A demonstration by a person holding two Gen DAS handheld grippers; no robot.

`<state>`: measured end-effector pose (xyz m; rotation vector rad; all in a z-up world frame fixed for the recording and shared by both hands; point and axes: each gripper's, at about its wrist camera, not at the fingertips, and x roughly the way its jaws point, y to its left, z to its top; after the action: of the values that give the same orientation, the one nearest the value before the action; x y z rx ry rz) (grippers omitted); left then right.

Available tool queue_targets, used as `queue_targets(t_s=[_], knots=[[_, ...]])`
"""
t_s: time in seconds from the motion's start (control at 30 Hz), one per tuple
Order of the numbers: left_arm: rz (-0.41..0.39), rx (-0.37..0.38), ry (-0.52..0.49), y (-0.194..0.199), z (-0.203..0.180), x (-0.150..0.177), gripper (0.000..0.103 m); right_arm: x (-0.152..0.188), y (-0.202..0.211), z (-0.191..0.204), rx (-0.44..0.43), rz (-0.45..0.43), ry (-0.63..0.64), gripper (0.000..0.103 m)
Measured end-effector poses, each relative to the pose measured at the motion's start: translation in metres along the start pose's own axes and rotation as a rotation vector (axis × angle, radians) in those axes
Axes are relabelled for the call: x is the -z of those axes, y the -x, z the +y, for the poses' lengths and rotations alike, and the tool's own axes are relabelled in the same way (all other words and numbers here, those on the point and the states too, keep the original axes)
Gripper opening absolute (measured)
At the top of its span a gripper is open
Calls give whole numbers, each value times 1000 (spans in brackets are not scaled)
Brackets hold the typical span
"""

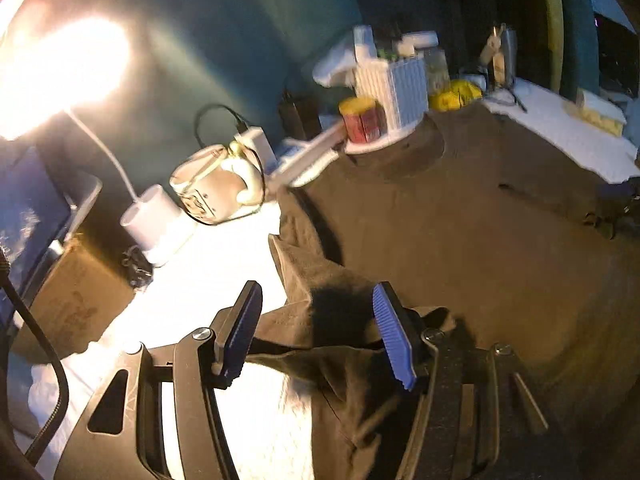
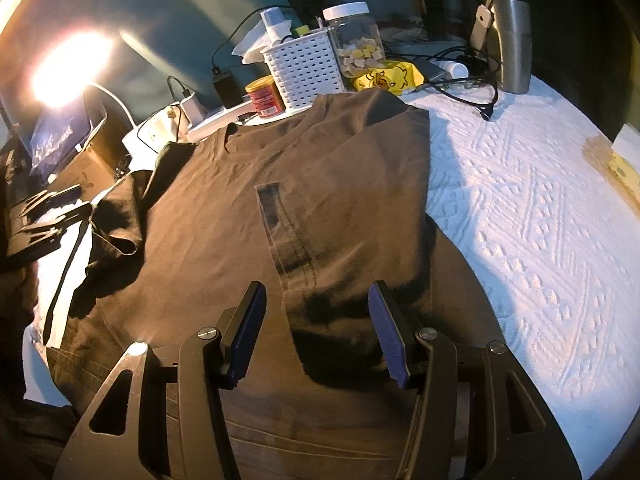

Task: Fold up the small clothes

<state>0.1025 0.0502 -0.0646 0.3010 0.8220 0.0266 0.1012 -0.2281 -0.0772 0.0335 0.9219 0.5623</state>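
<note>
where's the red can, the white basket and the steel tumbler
red can [image 2: 265, 98], right wrist view, on its red label
white basket [image 2: 306, 70], right wrist view, on its slotted front wall
steel tumbler [image 2: 514, 46], right wrist view, on its metal side

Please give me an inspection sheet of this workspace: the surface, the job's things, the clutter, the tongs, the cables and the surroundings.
Surface: white textured cover, brightly lit.
Job's things: brown T-shirt spread flat, collar away from the camera; its sleeve is bunched up.
Clutter: white basket, clear jar, red can, yellow bag, steel mug, all behind the shirt.
Tongs: left tongs open, sleeve fabric between the jaws, no pad pressing on it; right tongs open over the hem, empty.
Cables: black cable beside the mug; a charger by the wall.
Surroundings: lit lamp, teal wall, laptop.
</note>
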Motion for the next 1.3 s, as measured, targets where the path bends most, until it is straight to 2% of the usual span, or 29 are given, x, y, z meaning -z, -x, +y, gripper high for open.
queue_targets(t_s=[0.07,0.13,0.2,0.3,0.53,0.67,0.73,0.8,0.87,0.93,1.0,1.07,1.17,1.23,1.3], knots=[[43,9,-23,-14,1,0,49,0,0,0,0,-1,-2,57],[94,17,-31,-26,2,3,16,1,1,-2,4,-3,-10,57],[116,32,-10,-31,6,3,5,1,2,-7,10,-6,-22,57],[114,69,12,-28,10,-4,2,2,2,-13,17,-12,-39,57],[122,279,146,-33,4,-39,2,4,1,-19,5,-19,-51,57],[130,341,175,-45,-14,-55,2,5,1,-24,7,-23,-64,57],[160,376,198,-57,-23,-61,2,5,2,-28,12,-24,-72,57],[205,450,234,-71,-32,-62,3,5,3,-30,16,-25,-77,57],[242,494,246,-77,-42,-61,8,5,4,-32,19,-28,-81,57],[238,498,243,-71,-48,-59,40,5,4,-33,22,-26,-83,57],[202,496,223,-53,-50,-55,52,5,4,-32,24,-25,-81,57],[170,471,187,-34,-49,-49,52,5,3,-29,24,-21,-77,57],[122,375,125,-4,-42,-33,52,4,1,-24,20,-18,-66,57],[108,311,92,6,-39,-21,52,3,0,-18,16,-15,-52,57],[111,288,71,10,-36,-7,52,3,-1,-12,11,-12,-39,57]])
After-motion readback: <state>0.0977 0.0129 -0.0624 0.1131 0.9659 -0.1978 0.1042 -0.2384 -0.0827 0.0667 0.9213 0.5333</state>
